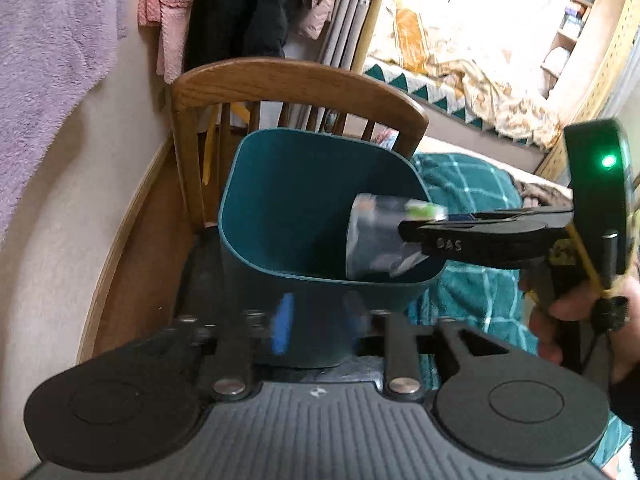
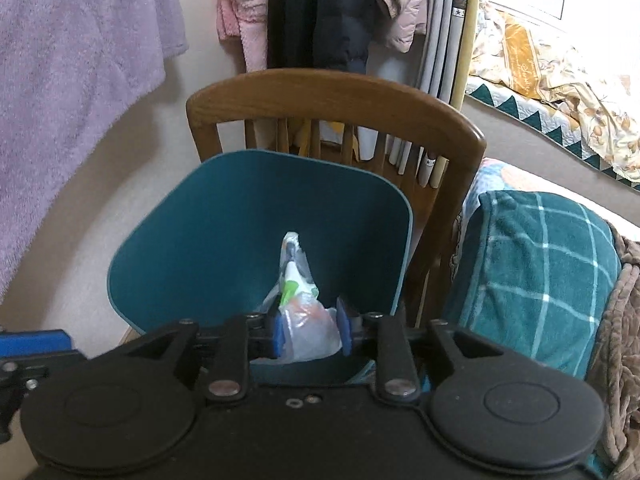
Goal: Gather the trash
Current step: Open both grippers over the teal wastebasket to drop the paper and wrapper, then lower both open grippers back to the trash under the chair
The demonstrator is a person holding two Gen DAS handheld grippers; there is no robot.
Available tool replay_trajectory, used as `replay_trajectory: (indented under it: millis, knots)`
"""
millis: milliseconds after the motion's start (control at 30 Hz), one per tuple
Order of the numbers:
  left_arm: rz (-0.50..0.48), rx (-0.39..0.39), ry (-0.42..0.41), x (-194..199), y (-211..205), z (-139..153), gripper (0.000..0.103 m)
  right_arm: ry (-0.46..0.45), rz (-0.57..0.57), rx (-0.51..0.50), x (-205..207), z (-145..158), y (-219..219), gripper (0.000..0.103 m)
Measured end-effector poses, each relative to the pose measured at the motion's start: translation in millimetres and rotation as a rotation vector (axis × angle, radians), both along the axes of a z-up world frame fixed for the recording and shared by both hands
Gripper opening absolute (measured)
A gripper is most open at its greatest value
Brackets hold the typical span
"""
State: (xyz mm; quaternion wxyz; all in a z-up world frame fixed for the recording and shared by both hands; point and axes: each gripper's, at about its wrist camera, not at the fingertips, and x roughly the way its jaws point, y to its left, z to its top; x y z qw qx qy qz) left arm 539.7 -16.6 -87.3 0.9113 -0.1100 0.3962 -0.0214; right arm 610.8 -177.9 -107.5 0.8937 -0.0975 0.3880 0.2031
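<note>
Plastic wrapper over the teal bin

The right gripper (image 2: 308, 334) holds the plastic wrapper (image 2: 306, 320) loosely between its blue pads (image 2: 279, 336), over the teal bin (image 2: 168, 248) at frame centre; the left gripper (image 1: 316, 320) stands part open, empty; the wooden chair (image 2: 336, 100) is behind.

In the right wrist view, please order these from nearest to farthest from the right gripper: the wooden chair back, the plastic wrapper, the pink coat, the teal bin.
1. Plastic wrapper, between the right gripper fingers.
2. Teal bin, directly ahead, below the wrapper.
3. Wooden chair back, behind the bin.
4. Pink coat, hanging on the wall, upper right.
</note>
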Motion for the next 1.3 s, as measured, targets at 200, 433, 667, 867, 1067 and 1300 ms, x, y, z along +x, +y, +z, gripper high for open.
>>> replay_trajectory:
  millis: [200,433,667,867,1067,1300]
  knots:
    - [-0.002,-0.008,-0.063,-15.6,8.1,7.5,0.074,-0.021,-0.009,0.002,-8.1,-0.9,-2.3,0.052]
    - [-0.075,0.018,-0.090,-34.7,28.1,-0.3,0.074,-0.070,-0.065,0.031,-51.8,14.6,-5.7,0.062]
    - [-0.202,0.058,-0.100,-59.9,54.7,-37.8,0.075,-0.109,-0.224,0.083,-122.7,12.7,-8.3,0.067]
    - [-0.250,0.104,-0.090,-76.0,58.8,-88.6,0.075,-0.075,-0.323,0.136,-173.9,-24.1,-16.6,0.070]
    - [-0.229,0.121,-0.070,-92.5,46.9,-165.1,0.075,-0.028,-0.301,0.123,-206.6,-107.6,-27.5,0.077]
    - [-0.246,0.136,0.022,-92.9,25.0,-292.5,0.075,0.065,-0.235,0.044,-221.6,-252.9,-47.6,0.083]
